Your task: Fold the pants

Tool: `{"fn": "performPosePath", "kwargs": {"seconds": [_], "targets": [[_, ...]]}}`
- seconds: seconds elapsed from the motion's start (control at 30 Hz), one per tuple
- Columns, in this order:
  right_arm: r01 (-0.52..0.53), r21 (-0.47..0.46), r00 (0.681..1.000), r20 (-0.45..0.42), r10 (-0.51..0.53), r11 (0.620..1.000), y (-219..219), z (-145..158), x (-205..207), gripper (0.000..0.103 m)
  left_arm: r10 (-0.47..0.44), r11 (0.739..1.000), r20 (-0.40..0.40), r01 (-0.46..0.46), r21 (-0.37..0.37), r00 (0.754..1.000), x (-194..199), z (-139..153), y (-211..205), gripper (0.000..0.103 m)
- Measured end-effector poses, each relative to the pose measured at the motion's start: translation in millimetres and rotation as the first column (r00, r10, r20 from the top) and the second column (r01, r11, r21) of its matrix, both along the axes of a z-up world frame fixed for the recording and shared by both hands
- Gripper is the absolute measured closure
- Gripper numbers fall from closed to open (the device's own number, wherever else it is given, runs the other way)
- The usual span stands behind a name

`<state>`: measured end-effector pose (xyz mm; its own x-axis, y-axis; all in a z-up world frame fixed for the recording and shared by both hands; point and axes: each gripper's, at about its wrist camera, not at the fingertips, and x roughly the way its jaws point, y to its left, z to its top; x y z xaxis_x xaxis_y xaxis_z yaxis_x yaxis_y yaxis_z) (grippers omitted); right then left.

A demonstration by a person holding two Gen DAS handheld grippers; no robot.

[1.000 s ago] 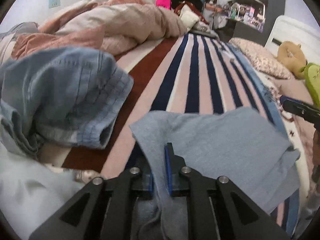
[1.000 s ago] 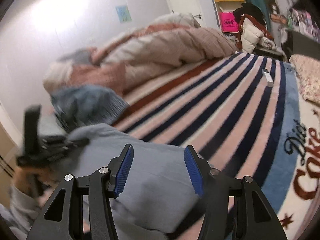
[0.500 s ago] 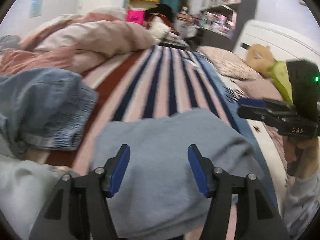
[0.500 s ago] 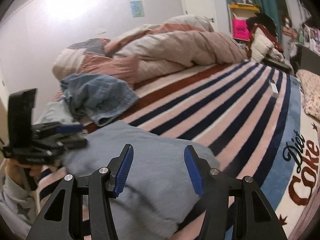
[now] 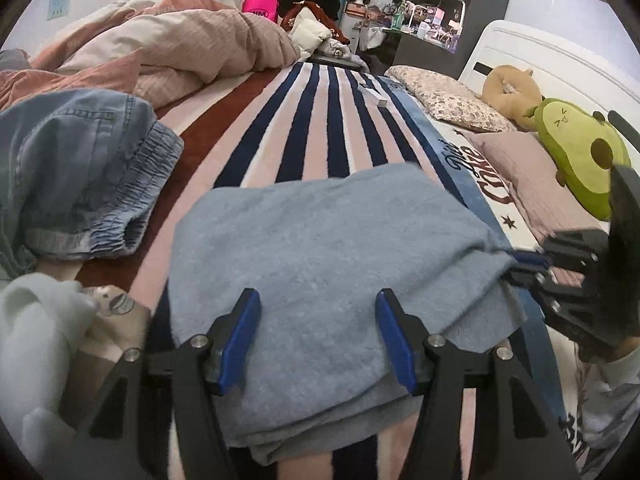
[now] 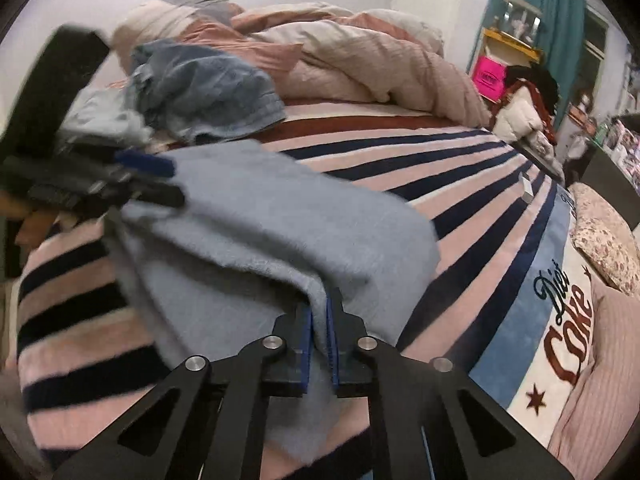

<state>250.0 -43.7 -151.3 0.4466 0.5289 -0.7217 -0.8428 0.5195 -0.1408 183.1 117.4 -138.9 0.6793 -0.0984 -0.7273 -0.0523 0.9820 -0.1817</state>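
On my left wrist view, the left hand-held gripper [image 5: 318, 338] has its blue pads spread wide, hovering over the near edge of the grey-blue pants [image 5: 320, 248] without gripping them. The pants lie folded in layers on the striped blanket [image 5: 312, 128] of the bed, near me and about mid-width. My right hand-held gripper [image 6: 319, 322] has its pads pressed together on a raised fold of the pants [image 6: 256, 232], pinching the cloth at their right edge; from the left view I see it at the far right side [image 5: 528, 260], pads on the fabric corner. A denim garment [image 5: 80, 176] sits crumpled to the left, beside the pants but apart. A rumpled pink duvet [image 5: 180, 48] lies far left, and an avocado plush [image 5: 576, 152] rests at the right.
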Motion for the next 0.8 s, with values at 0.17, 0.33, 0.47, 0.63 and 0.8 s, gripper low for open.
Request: {"fn": "performPosePath", "kwargs": {"seconds": [0.17,0.33,0.47,0.63,0.8], "targets": [[0.003,-0.017,0.995,-0.103,-0.005,1.000,-17.9,-13.1,-19.2,0.102,-0.012,1.000,-0.013,0.012,-0.018,1.000,-7.7,-3.9,5.6,0.047],[0.065,0.008,0.987,-0.147,-0.063,0.998,-24.4,-6.2,-17.1,0.097,0.031,1.000,0.023,-0.031,0.007,0.999,-14.0,12.3,16.2,0.029],[0.118,0.098,0.980,-0.170,-0.100,0.988,-40.8,25.9,-10.1,0.049,0.093,0.995,0.040,-0.092,-0.032,0.995,-15.0,25.6,40.3,0.026],[0.283,0.204,0.938,-0.265,-0.225,0.937,-55.4,32.0,24.6,0.049,0.160,0.984,-0.031,-0.162,-0.070,0.987,3.2,5.4,56.8,0.026],[0.365,0.163,0.867,-0.418,-0.271,0.917,-38.4,-10.8,60.3,0.034,0.129,0.991,-0.057,-0.131,-0.038,0.990,13.6,-8.4,47.6,0.026]]}}
